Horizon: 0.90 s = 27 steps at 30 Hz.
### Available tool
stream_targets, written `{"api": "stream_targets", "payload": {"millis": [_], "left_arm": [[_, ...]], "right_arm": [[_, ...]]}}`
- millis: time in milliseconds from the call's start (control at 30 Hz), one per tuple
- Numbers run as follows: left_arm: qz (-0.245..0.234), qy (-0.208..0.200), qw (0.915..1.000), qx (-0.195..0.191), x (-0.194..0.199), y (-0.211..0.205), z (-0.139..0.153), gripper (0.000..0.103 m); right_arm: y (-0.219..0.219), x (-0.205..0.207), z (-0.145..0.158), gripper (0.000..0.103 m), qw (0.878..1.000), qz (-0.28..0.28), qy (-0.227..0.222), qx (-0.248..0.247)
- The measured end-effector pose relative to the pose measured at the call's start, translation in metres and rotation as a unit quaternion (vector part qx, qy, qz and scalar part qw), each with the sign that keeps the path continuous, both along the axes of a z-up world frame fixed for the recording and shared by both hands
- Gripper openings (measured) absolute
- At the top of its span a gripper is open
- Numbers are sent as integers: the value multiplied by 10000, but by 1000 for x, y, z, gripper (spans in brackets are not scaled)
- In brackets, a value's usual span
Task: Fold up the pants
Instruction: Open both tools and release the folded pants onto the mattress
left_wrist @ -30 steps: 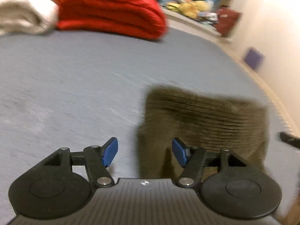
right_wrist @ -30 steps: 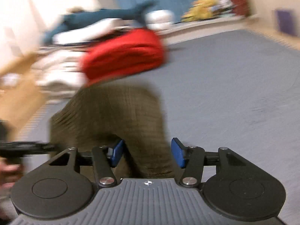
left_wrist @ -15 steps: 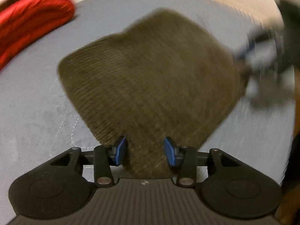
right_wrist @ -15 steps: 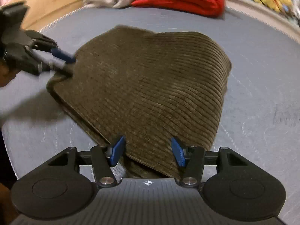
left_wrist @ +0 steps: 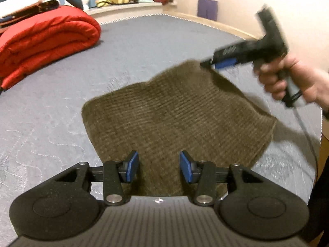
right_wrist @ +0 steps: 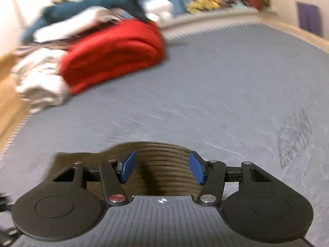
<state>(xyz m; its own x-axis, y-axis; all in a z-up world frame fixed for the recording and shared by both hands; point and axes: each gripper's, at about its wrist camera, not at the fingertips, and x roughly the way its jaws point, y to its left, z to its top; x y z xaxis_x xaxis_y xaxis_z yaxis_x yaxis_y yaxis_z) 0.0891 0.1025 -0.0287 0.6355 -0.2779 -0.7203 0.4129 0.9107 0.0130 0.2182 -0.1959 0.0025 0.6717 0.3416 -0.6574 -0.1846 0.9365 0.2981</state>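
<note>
Your left gripper stands spread, the folded brown pants running ahead between its pads, unpinched. Your right gripper, also spread and holding nothing, hovers at their far corner; either hand reaches.

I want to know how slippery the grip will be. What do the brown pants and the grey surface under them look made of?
The olive-brown ribbed pants look like corduroy: parallel raised cords run across them, with a soft matt nap. The grey-blue bed surface looks like a quilted woven mattress cover: flat, matt, with faint wavy stitch lines and a corded edge. Blur leaves the exact fibres open.
</note>
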Motion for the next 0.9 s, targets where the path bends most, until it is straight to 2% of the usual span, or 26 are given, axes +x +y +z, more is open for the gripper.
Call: {"api": "stream_targets", "payload": {"millis": [100,200,300,333,400,433,533,600,700,767,800,833,900], "left_arm": [[207,-209,9996,-26,4,0,6,49],[538,-343,9979,-145,9,5,11,49],[855,-306,9956,-220,16,10,8,49],[962,-130,9952,-152,21,12,2,49],[1122,465,9925,151,31,15,-21,50],[1146,495,9920,171,31,16,-25,52],[1299,453,9905,79,26,19,-14,52],[1319,255,9908,139,18,16,-5,52],[1157,40,9933,-40,5,15,12,52],[1031,30,9946,-77,-4,14,15,52],[961,87,9953,-30,-5,11,13,53],[868,221,9960,27,-6,10,6,56],[645,791,9941,363,-5,2,-20,62]], "right_arm": [[11,26,-31,59,9991,-288,289,-118],[23,41,-40,60,9977,-498,218,-397],[20,38,-47,59,9949,-728,122,-691],[20,39,-50,59,9939,-832,148,-714],[15,26,-48,59,9925,-963,168,-740],[17,22,-46,59,9917,-1005,170,-779],[20,8,-33,60,9916,-1045,102,-753],[20,-2,-19,60,9905,-1095,-34,-831],[19,-25,6,62,9926,-895,-337,-749],[20,-43,19,66,9952,-552,-468,-665],[22,-53,23,71,9964,-272,-468,-650],[24,-63,23,78,9973,91,-376,-622],[28,-79,12,82,9949,853,120,-533]]}}
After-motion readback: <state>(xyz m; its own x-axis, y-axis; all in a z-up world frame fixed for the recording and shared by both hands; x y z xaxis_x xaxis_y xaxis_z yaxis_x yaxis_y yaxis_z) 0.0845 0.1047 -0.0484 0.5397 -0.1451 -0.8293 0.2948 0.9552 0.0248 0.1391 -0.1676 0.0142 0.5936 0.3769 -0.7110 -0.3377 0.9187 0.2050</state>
